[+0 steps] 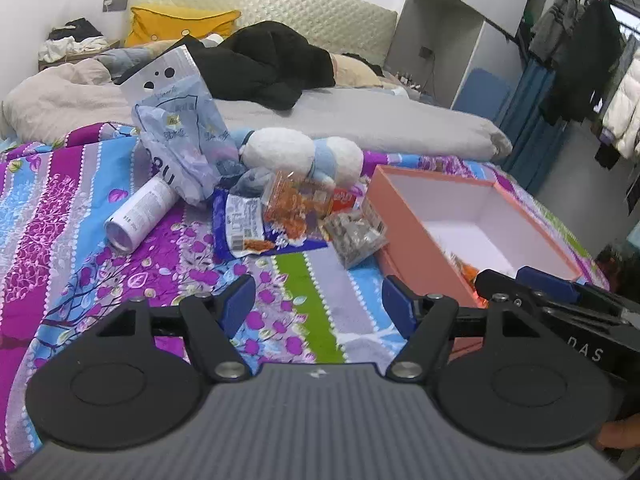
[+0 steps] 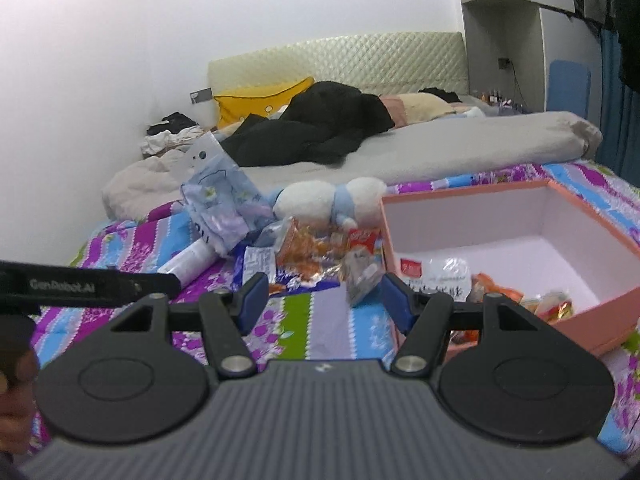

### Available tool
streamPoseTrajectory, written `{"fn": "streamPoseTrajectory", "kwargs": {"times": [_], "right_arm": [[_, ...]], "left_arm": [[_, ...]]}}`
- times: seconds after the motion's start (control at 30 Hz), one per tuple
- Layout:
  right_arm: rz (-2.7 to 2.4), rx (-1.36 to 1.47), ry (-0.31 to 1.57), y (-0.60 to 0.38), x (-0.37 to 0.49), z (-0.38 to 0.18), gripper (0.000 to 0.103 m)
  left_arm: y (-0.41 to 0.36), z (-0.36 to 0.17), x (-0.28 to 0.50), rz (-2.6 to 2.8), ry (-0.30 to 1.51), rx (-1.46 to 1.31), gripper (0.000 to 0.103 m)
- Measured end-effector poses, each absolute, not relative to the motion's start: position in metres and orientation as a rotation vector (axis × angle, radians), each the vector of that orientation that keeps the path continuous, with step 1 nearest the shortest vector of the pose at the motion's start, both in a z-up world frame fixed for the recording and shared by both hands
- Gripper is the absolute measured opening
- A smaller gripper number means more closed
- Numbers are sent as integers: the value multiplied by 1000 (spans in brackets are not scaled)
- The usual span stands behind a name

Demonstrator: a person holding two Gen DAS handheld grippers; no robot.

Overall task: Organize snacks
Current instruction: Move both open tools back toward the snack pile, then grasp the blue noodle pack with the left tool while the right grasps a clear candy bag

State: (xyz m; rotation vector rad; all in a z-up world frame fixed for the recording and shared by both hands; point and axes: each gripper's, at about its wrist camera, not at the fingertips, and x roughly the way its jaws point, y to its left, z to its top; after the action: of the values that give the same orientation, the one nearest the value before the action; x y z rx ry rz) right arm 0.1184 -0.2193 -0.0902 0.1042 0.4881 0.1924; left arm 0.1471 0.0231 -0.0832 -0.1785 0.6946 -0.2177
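A pile of snack packets lies on the patterned bedspread: an orange-filled clear bag (image 1: 294, 208) (image 2: 304, 250), a blue packet (image 1: 256, 228), a small grey clear bag (image 1: 356, 236) (image 2: 360, 276) and a red packet (image 1: 345, 199) (image 2: 362, 238). To their right stands a pink box (image 1: 404, 236) (image 2: 390, 236) with a white inside, holding a white packet (image 2: 438, 278) and orange wrapped snacks (image 2: 504, 294). My left gripper (image 1: 318, 302) hovers open over the bedspread short of the pile, nothing between its fingers. My right gripper (image 2: 324, 300) is open too, beside the box's near left corner.
A white can (image 1: 140, 214) (image 2: 186, 262) lies on its side left of the pile. A pale blue bag (image 1: 188, 140) (image 2: 222, 204) and a white-and-blue plush toy (image 1: 304, 156) (image 2: 332, 200) sit behind it. Black clothes (image 1: 264, 64), a yellow pillow (image 1: 176, 24) and a grey duvet (image 1: 360, 120) lie further back.
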Motion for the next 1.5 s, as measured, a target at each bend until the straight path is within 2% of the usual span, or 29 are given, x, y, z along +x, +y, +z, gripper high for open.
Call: {"fn": "streamPoseTrajectory", "kwargs": {"times": [0.33, 0.63, 0.97, 1.5], "right_arm": [[175, 39, 571, -202, 102, -130, 64], [181, -15, 601, -189, 121, -150, 64], [196, -84, 636, -171, 166, -173, 64], [42, -472, 585, -117, 295, -210, 63]], "left_arm": [[52, -121, 134, -174, 743, -185, 75], [67, -155, 150, -121, 777, -238, 74], [84, -194, 213, -75, 810, -327, 74], [103, -247, 348, -109, 815, -442, 74]]}}
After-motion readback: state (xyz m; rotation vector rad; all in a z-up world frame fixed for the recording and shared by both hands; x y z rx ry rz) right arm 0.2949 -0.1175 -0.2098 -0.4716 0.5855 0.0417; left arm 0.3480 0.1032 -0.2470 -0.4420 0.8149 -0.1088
